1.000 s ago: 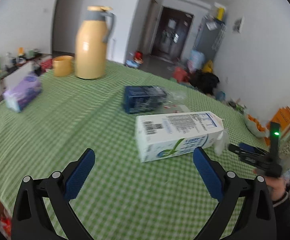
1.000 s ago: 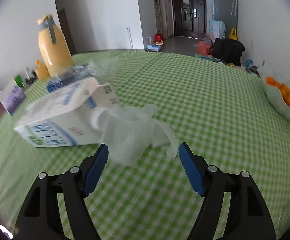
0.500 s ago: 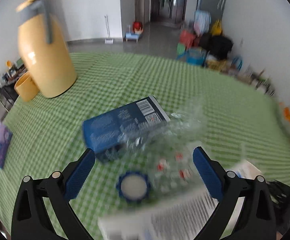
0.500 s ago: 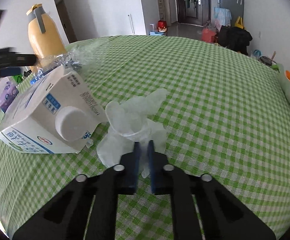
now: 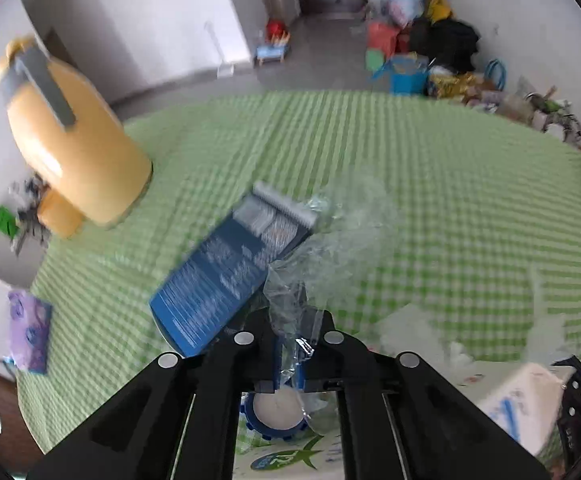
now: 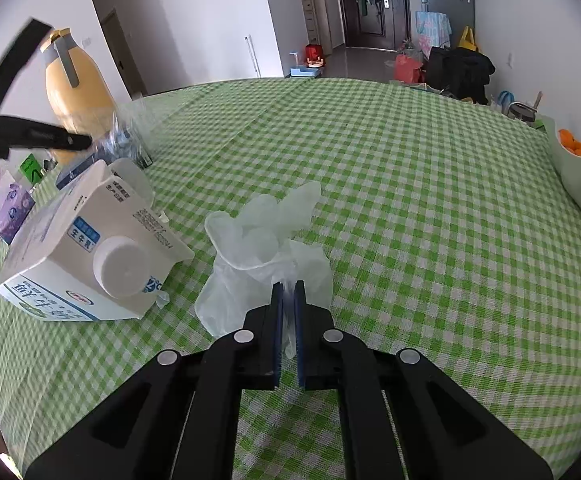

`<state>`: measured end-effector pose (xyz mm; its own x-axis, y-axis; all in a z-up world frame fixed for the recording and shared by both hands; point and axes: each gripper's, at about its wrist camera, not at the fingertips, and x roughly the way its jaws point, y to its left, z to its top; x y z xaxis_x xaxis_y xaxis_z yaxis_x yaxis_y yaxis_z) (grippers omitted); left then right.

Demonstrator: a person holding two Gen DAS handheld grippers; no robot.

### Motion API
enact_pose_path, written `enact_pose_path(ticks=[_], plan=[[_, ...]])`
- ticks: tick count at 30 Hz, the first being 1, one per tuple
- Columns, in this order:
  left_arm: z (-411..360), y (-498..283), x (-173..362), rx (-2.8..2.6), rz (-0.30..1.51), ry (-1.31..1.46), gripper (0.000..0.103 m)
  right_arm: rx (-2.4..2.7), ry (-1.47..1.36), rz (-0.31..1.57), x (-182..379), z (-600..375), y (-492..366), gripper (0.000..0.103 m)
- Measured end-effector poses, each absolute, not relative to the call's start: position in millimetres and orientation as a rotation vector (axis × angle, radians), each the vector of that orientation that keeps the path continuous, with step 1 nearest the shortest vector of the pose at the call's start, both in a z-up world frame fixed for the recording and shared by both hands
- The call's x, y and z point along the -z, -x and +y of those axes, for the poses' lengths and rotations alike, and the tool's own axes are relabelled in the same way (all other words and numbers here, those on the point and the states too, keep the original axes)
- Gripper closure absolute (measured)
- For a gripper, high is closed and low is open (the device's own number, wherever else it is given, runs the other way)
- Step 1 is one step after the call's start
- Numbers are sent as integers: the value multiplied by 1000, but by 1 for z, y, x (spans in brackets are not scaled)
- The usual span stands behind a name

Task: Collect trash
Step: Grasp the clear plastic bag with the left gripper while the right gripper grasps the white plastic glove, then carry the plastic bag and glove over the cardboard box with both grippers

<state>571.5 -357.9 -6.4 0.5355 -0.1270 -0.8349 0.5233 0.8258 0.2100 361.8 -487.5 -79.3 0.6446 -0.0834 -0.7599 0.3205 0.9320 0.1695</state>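
Observation:
My left gripper (image 5: 294,320) has its jaws closing tight on a crushed clear plastic bottle (image 5: 342,236); the plastic is pinched between the pads and its blue cap (image 5: 276,412) shows below them. A blue box (image 5: 226,276) lies against the bottle on its left. My right gripper (image 6: 288,286) is shut on a crumpled translucent white glove (image 6: 262,236) that rests on the green checked tablecloth (image 6: 410,200). A white milk carton (image 6: 90,248) lies on its side left of the glove. In the right wrist view the left gripper (image 6: 86,142) appears at the far left, on the bottle (image 6: 118,136).
A yellow thermos jug (image 5: 74,152) stands at the table's far left, with a purple tissue pack (image 5: 28,332) near the left edge. A white bowl of oranges (image 6: 578,176) sits at the right edge. Bags and boxes lie on the floor beyond the table.
The left gripper swung from the milk carton over to the clear bottle and closed on it. The right gripper closed on the glove and has stayed nearly in place since.

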Motion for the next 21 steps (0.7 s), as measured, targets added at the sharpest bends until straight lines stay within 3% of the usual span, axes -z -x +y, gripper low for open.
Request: enact_pose_path(ticks=[10,15,21], plan=[[-320,-505,-113,504,688,-327,103,288,-303,696,27,-494,-339,100],[-260,-461,-180,505,557,-217,103,259,-283,592,-9,-481,-323,100],[-168,-398,-208,416,460,-129,103,153,-229,486,-47,-448,-307,100]])
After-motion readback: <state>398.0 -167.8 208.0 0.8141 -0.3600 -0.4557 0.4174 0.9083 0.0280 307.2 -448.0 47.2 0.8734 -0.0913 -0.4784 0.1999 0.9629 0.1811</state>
